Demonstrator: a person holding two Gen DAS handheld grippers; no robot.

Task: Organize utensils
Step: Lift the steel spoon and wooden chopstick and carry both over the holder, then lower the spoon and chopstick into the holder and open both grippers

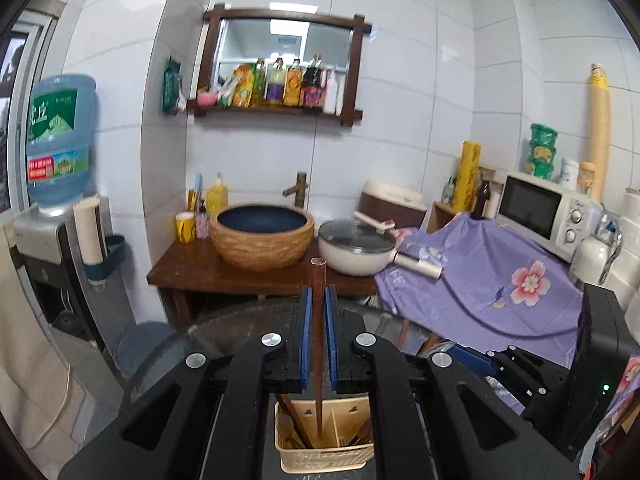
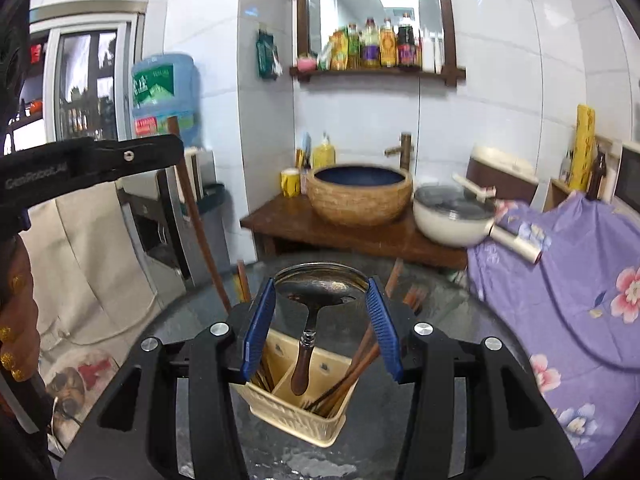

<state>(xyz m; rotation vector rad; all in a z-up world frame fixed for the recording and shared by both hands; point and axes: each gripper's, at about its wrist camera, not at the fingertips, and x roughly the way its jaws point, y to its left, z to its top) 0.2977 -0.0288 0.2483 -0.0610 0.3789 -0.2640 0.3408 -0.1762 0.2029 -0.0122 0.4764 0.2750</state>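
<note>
Left hand-held gripper [image 1: 319, 300] clamped tight on a dark wooden chopstick [image 1: 318, 344], upright, lower tip hanging in the left compartment of the cream utensil caddy [image 1: 324, 456] down on the dark round tabletop [image 1: 240, 320]. Plenty of open air around it. Right hand-held gripper [image 2: 322, 292] pinching the bowl edges of a metal ladle [image 2: 320, 286], brown handle dangling into the caddy's middle slot beside more chopsticks [image 2: 348, 376]. Purple flowered cloth [image 2: 560, 280] off right.

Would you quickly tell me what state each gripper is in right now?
Left gripper: closed on a wooden chopstick, above the utensil basket.
Right gripper: closed on the bowl of a metal ladle, handle hanging down.
</note>
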